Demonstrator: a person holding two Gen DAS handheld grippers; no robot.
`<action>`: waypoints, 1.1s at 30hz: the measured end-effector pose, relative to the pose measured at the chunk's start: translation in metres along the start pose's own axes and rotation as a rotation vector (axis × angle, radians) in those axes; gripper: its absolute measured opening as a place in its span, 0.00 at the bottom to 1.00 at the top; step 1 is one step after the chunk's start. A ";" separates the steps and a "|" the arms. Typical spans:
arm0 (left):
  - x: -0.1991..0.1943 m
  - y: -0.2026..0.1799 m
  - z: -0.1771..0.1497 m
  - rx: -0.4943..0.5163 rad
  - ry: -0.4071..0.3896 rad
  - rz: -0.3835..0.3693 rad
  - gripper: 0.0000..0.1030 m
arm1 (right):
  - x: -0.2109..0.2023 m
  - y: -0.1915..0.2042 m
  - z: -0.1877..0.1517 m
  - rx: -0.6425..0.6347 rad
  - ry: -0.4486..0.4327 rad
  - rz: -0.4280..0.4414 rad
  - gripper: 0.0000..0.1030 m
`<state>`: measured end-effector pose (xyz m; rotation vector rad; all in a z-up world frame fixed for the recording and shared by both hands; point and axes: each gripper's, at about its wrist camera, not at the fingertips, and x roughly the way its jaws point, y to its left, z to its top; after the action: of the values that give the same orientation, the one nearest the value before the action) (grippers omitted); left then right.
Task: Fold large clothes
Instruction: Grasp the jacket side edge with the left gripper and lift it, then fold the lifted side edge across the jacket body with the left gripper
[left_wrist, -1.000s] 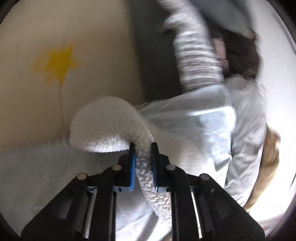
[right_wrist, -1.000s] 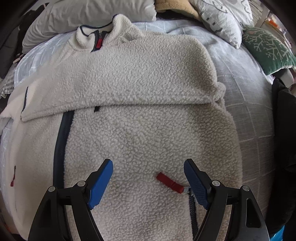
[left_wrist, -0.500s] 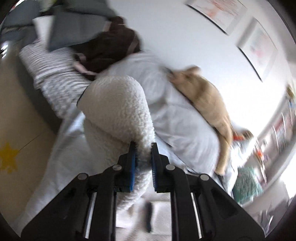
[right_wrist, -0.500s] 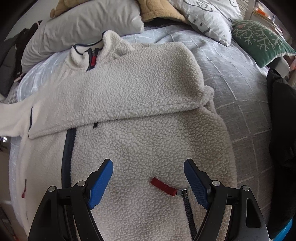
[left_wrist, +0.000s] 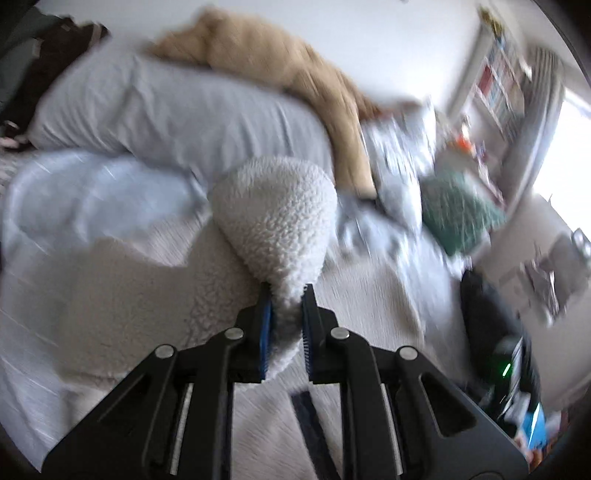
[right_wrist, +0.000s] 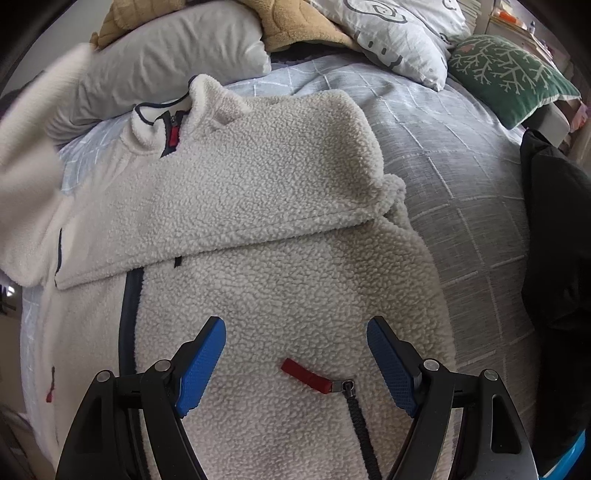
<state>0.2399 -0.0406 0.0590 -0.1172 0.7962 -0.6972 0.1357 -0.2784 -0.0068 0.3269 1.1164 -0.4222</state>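
A cream fleece jacket (right_wrist: 280, 229) lies front up on the bed, its right sleeve folded across the chest. My left gripper (left_wrist: 287, 291) is shut on the end of the other sleeve (left_wrist: 277, 218), which bulges up in front of the jaws, lifted over the jacket body (left_wrist: 110, 295). In the right wrist view that raised sleeve (right_wrist: 33, 122) is a blur at the far left. My right gripper (right_wrist: 295, 332) hovers open over the jacket's lower front, its fingers on either side of a red pocket zip pull (right_wrist: 304, 380) without touching it.
A grey checked bed cover (right_wrist: 461, 177) lies under the jacket. At the head of the bed are a grey pillow (right_wrist: 173, 51), a tan blanket (right_wrist: 295, 22), a patterned white pillow (right_wrist: 399, 37) and a green cushion (right_wrist: 509, 74). Dark clothing (right_wrist: 554, 236) hangs at the right edge.
The left gripper has swung up from the floor side of the bed and rolled, carrying the sleeve over the jacket. The right gripper has drifted slightly, still open.
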 end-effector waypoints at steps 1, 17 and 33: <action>0.020 -0.006 -0.017 0.008 0.059 -0.002 0.16 | 0.000 -0.001 0.000 0.005 0.001 0.002 0.78; 0.058 -0.028 -0.104 0.017 0.299 0.024 0.67 | 0.005 0.000 0.001 -0.018 0.015 0.004 0.78; -0.012 0.076 -0.078 -0.260 0.132 0.114 0.73 | -0.002 0.007 0.007 0.056 -0.033 0.205 0.79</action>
<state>0.2209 0.0380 -0.0150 -0.2607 1.0109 -0.4954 0.1441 -0.2754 -0.0017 0.4780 1.0286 -0.2766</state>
